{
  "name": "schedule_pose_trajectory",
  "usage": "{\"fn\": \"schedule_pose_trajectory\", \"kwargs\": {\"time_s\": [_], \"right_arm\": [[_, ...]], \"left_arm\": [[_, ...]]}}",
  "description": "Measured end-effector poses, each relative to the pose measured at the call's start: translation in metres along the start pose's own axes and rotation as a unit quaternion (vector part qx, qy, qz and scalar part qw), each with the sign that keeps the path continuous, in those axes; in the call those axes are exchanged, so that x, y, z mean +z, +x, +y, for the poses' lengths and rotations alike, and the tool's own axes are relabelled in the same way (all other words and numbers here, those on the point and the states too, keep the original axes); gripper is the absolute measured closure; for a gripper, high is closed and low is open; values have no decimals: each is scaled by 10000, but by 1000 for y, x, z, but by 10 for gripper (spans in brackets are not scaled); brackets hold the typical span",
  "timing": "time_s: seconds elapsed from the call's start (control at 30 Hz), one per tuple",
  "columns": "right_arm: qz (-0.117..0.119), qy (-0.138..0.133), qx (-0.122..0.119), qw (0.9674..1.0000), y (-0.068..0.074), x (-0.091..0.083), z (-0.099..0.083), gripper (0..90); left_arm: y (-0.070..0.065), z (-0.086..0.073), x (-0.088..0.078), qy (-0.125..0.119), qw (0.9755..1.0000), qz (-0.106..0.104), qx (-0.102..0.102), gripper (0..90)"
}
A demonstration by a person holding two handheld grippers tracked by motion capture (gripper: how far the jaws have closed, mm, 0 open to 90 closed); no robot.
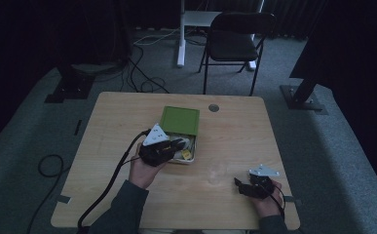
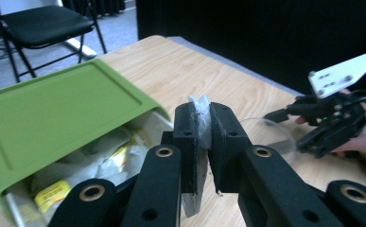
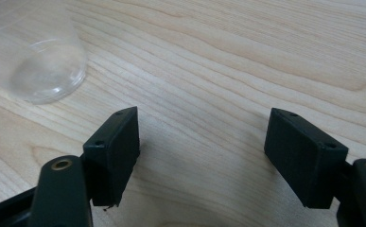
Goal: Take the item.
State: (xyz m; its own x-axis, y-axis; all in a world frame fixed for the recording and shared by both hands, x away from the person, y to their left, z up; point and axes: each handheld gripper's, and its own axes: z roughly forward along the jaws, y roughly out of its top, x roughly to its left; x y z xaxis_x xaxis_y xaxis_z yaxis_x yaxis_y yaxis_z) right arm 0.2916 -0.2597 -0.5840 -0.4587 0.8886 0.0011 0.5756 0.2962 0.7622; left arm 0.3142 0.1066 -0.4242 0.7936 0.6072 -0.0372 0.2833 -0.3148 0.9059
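Left gripper view: no legible writing on packets. Left gripper (image 2: 203,137) clamped on thin whitish sachet (image 2: 200,109), held upright between pads, just above green-lidded box (image 2: 53,106) of packets. Clear plastic cup (image 2: 273,137) near, on bench (image 2: 180,71) between grippers. Right gripper (image 3: 202,156) empty, jaws wide apart, low over bare bench, cup (image 3: 34,56) just ahead. High view: bench (image 1: 127,117) edges well apart from box (image 1: 179,120).

We see a light wooden worktop (image 1: 127,126). On it sits a box (image 1: 188,155) with an open green lid (image 1: 179,120). Near it stands a clear plastic cup (image 1: 218,173).
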Motion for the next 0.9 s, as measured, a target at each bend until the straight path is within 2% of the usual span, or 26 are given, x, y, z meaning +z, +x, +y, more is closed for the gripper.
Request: {"fn": "schedule_pose_trajectory", "kwargs": {"time_s": [0.1,0.67,0.9], "right_arm": [[2,3,-3,10000,0,0,0,268],[0,-1,-11,10000,0,0,0,267],[2,-2,-10,10000,0,0,0,267]], "left_arm": [[-3,3,0,4,10000,-9,89,832],[-15,15,3,-104,9994,-238,224,831],[-21,22,12,-63,9988,-345,328,831]]}}
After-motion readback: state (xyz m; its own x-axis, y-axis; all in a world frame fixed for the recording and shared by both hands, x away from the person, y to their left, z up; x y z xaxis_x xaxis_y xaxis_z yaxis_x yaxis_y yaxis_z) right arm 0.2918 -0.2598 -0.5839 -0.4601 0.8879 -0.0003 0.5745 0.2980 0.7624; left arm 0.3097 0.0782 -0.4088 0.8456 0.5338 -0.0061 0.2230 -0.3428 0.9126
